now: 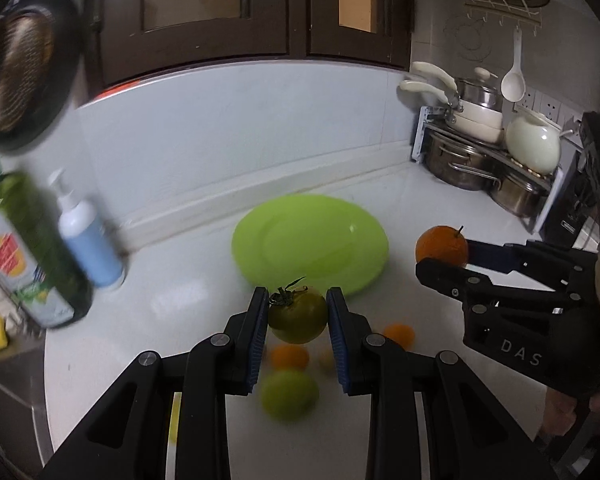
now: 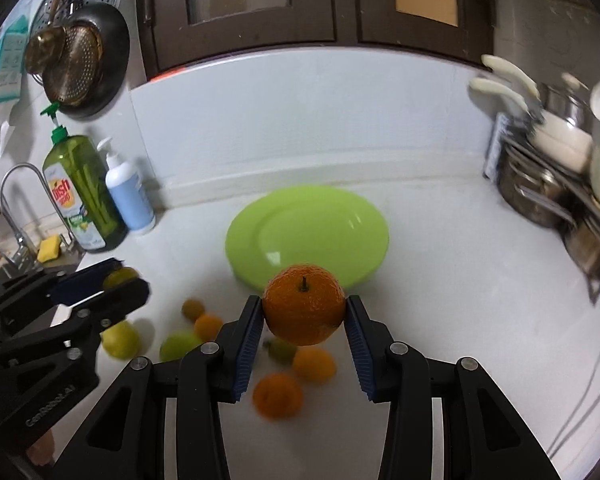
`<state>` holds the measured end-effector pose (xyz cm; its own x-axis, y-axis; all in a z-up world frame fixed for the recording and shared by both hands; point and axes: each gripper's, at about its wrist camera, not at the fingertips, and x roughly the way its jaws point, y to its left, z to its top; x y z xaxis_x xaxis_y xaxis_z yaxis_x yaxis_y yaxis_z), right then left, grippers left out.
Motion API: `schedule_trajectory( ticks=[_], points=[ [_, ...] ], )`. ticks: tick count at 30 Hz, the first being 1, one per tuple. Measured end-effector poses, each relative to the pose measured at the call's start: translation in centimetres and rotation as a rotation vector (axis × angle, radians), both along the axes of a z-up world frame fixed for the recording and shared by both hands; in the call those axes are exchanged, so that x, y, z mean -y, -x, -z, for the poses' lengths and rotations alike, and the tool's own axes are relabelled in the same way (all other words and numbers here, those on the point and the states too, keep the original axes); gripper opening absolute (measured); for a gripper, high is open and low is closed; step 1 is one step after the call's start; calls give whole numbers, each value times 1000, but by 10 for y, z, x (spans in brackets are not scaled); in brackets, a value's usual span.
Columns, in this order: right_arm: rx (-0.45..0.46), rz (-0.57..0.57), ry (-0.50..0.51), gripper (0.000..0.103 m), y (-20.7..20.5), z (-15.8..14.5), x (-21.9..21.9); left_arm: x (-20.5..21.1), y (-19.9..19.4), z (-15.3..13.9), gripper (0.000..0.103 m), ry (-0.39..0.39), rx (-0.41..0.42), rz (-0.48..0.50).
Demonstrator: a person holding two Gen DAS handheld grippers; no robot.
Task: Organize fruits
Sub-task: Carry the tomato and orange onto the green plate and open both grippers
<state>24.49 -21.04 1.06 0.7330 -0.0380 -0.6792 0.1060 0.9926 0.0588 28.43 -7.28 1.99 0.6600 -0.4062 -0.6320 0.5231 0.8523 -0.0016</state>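
Note:
My left gripper (image 1: pixel 298 312) is shut on a green tomato (image 1: pixel 298 316) with a dark stem, held above the white counter just in front of the empty lime green plate (image 1: pixel 310 242). My right gripper (image 2: pixel 304 312) is shut on an orange (image 2: pixel 304 304) near the plate's (image 2: pixel 308 232) front edge; that orange also shows in the left wrist view (image 1: pixel 442 246), right of the plate. Several loose fruits lie on the counter below: small oranges (image 2: pixel 278 394), a green one (image 2: pixel 178 344) and a yellow-green one (image 2: pixel 120 338). The left gripper appears in the right wrist view (image 2: pixel 120 286).
A green dish soap bottle (image 2: pixel 86 196) and a white and blue pump bottle (image 2: pixel 128 192) stand at the left by the sink tap (image 2: pixel 20 200). A rack of pots (image 1: pixel 484 156) fills the right corner. Dark cabinet doors (image 2: pixel 300 4) hang above the backsplash.

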Motion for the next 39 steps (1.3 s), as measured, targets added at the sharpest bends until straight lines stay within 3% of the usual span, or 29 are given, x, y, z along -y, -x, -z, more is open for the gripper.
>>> schedule_trajectory(
  ticks=[9,17,27,35,37,39],
  points=[
    [-38,-34,28,43,-77,-10,34,44,-83,-10,30,-42,-20,49],
    [-126,-45,35,43,-150,13,55,72,-156,16,30,-99,-123,70],
    [-227,-50,4,43,-195,57,65,98,-199,61,30,-104,-246,72],
    [-278,-51,25,43,-211,79,68,103,-218,80,30,-143,-268,66],
    [-280,-38,23,45,-210,80,70,104,-220,78,36,-137,-261,65],
    [-278,-26,22,62,-209,78,73,101,-219,74,45,-129,-245,44]
  ],
)
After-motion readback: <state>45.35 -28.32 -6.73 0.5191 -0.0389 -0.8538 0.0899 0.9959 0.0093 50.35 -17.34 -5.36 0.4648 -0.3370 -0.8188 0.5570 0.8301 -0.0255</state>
